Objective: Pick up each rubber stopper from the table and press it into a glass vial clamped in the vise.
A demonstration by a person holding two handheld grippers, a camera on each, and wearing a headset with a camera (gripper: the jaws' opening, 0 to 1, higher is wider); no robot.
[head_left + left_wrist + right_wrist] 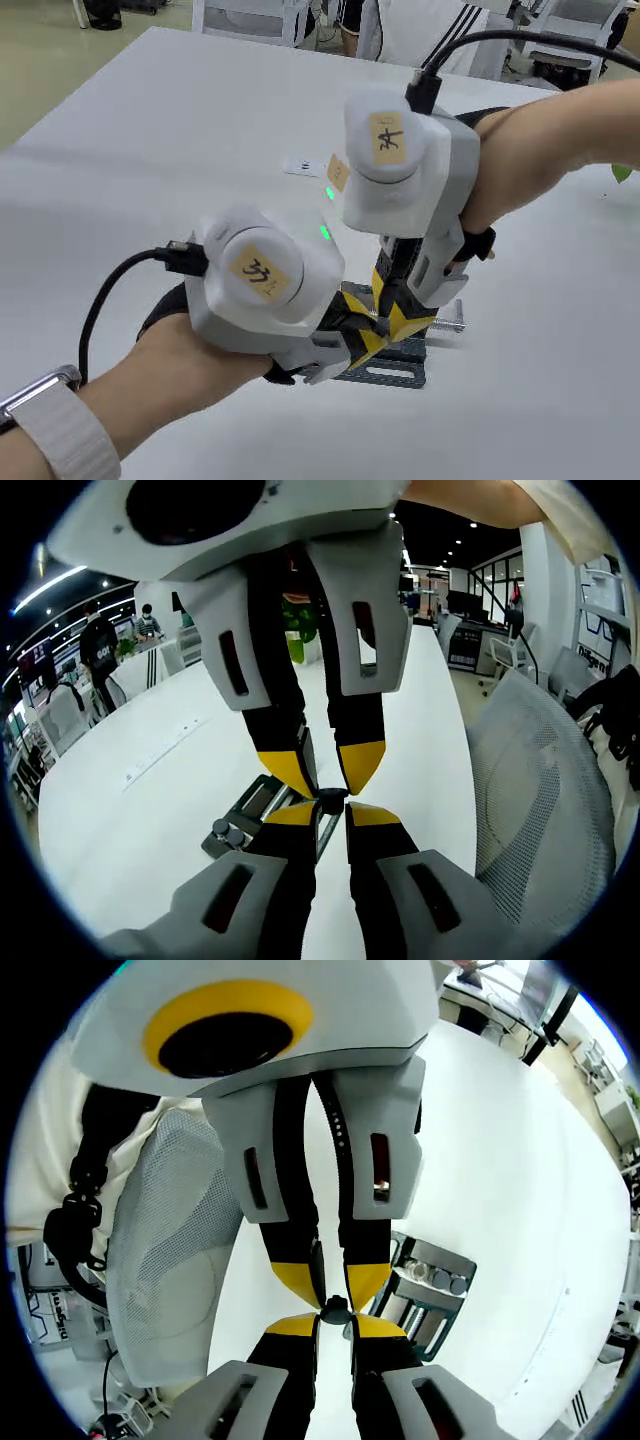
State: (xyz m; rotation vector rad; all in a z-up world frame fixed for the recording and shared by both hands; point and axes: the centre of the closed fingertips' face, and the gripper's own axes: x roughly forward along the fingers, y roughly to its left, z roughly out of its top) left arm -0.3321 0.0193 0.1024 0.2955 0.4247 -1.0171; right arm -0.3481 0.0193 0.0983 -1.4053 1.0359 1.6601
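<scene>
My two grippers meet tip to tip just above the black vise (396, 366), which sits on the white table (180, 130). In the head view the left gripper (366, 328) comes in from the lower left and the right gripper (386, 312) points down from above. A small dark rubber stopper (331, 800) (336, 1309) sits pinched where the four yellow fingertips come together. The left gripper (333, 816) and the right gripper (336, 1326) both have their jaws nearly together on it. The vise (432, 1278) holds small glass vials (440, 1280) in its jaws. The vise (250, 815) lies just behind the tips.
A small paper label (303, 166) lies farther back on the table. A person (420, 30) stands at the far end. A grey mesh chair (540, 780) stands beside the table's edge. The vise's screw handle (450, 323) sticks out to the right.
</scene>
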